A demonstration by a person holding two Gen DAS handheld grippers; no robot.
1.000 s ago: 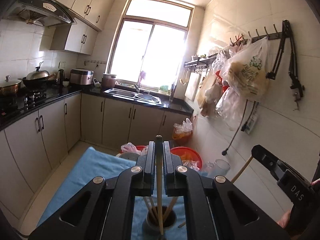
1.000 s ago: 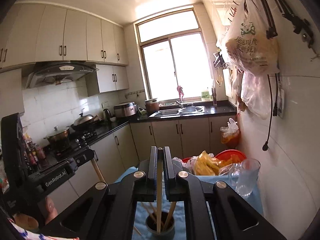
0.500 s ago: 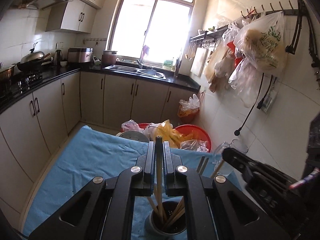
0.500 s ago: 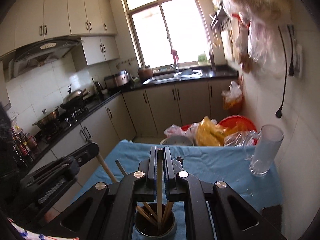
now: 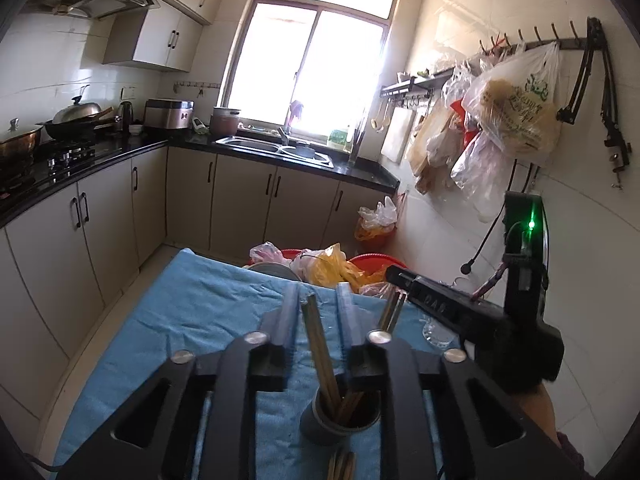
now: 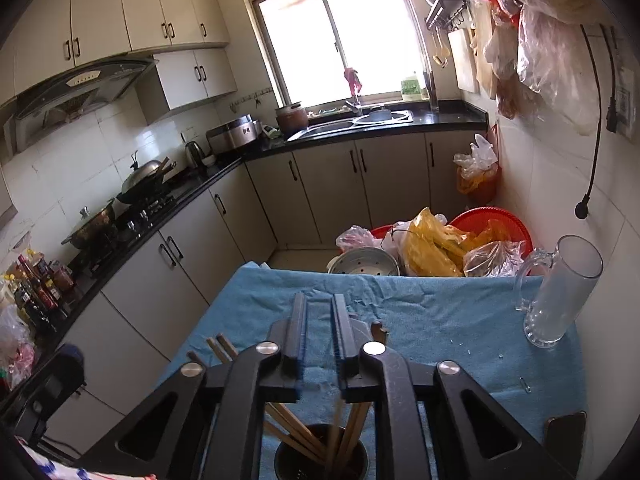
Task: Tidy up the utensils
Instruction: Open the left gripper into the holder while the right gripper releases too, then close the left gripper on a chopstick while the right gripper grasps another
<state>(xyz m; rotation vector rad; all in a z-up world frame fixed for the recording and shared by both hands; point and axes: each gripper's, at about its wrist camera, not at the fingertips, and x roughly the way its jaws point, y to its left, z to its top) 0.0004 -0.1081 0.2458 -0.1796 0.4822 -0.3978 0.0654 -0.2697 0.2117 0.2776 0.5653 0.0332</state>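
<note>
Opening now, the left tool (image 5: pixel 317 310) and the right tool (image 6: pixel 319 322) no longer pinch the chopsticks they clamped a second ago. Both tools tilt downward over the grey holder (image 5: pixel 340 420) on the blue-covered worktop (image 5: pixel 192 320), jaws slightly apart and gripping nothing. The brown chopsticks (image 5: pixel 318 354) stand leaning inside the holder.

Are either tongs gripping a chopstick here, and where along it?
No. Both the left tongs and right tongs are opening; the chopsticks stand loose in the holder.
</note>
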